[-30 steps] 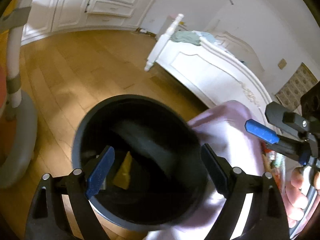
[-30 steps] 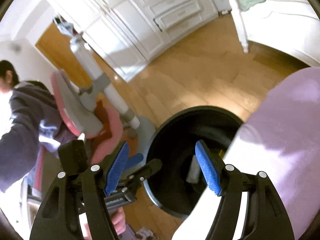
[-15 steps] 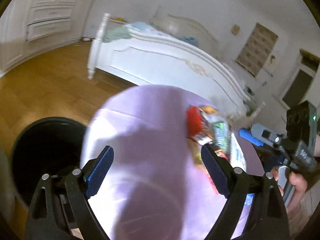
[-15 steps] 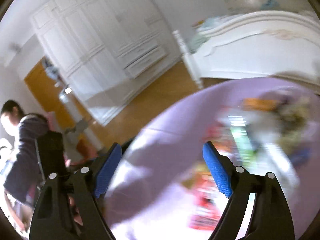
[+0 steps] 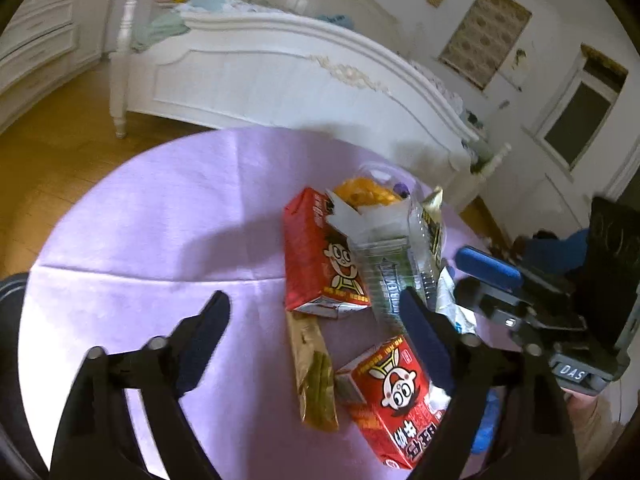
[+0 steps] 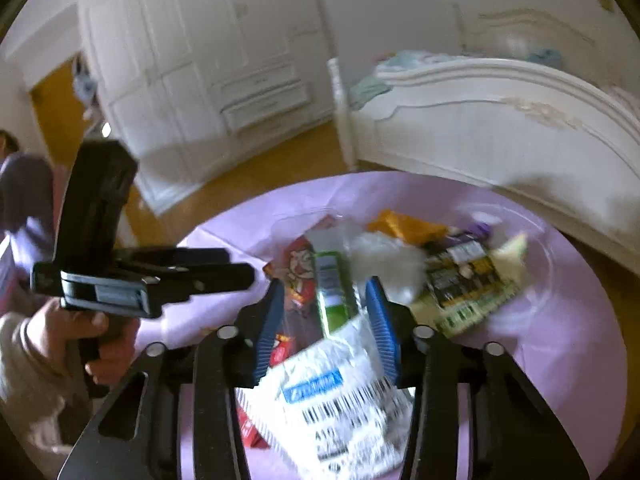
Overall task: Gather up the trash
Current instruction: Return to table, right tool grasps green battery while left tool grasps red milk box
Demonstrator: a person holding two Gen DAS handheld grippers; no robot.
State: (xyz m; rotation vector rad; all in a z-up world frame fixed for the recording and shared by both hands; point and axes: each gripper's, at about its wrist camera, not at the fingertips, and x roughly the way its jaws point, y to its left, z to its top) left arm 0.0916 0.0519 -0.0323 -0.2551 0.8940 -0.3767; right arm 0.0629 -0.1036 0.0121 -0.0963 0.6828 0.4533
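Right gripper was closing around the white wrapper and green carton mid-table. Left gripper hovered wide, narrowing, empty; better to take only the wrapper.

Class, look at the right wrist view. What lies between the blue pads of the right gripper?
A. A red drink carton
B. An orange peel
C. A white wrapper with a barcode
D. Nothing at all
C: the right gripper has its jaws closing around the white wrapper with a barcode, which sits between the blue pads, while the red drink carton lies further back on the purple table.
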